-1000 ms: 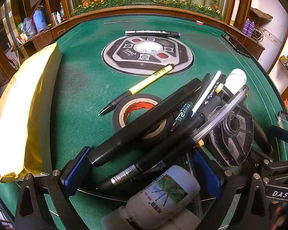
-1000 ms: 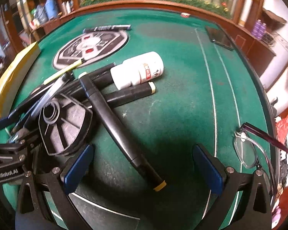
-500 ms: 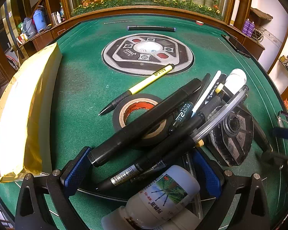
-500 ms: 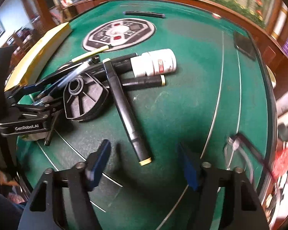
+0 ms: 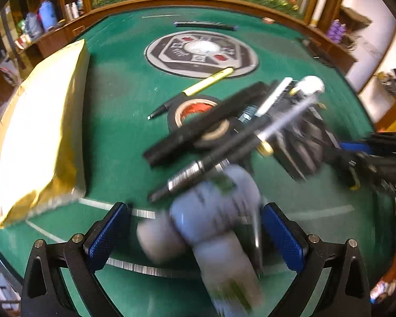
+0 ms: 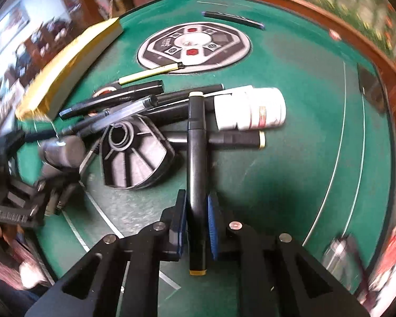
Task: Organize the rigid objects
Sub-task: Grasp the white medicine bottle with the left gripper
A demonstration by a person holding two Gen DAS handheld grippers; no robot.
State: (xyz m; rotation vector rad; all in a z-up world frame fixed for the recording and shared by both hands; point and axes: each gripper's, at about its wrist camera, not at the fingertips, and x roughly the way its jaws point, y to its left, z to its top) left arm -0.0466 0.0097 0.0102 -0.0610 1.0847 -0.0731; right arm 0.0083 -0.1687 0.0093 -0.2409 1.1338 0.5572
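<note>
A long black marker [image 6: 196, 142] with a yellow end cap lies across another marker on the green felt table [image 6: 303, 158]. My right gripper [image 6: 195, 203] is closing and its blue pads press both sides of that marker near its yellow end. In the left wrist view, my left gripper [image 5: 195, 211] is open wide. Blurred white bottles [image 5: 213, 206] lie between and ahead of its fingers, clear of the pads. Beyond them a heap of pens [image 5: 224, 134] rests on a roll of black tape [image 5: 195, 108].
A white bottle [image 6: 250, 111] and a black fan-shaped plastic piece [image 6: 137, 155] flank the held marker. A yellow pen [image 5: 206, 83], a gold padded package [image 5: 37, 137], the round centre console [image 5: 200, 52] and a far black marker [image 5: 206, 25] share the felt. A phone [image 6: 369, 89] lies at the right rim.
My right gripper went from wide open to closed on the black marker, turning into line with it. The left gripper drew back and upward, so the pile sits farther off and looks blurred.
</note>
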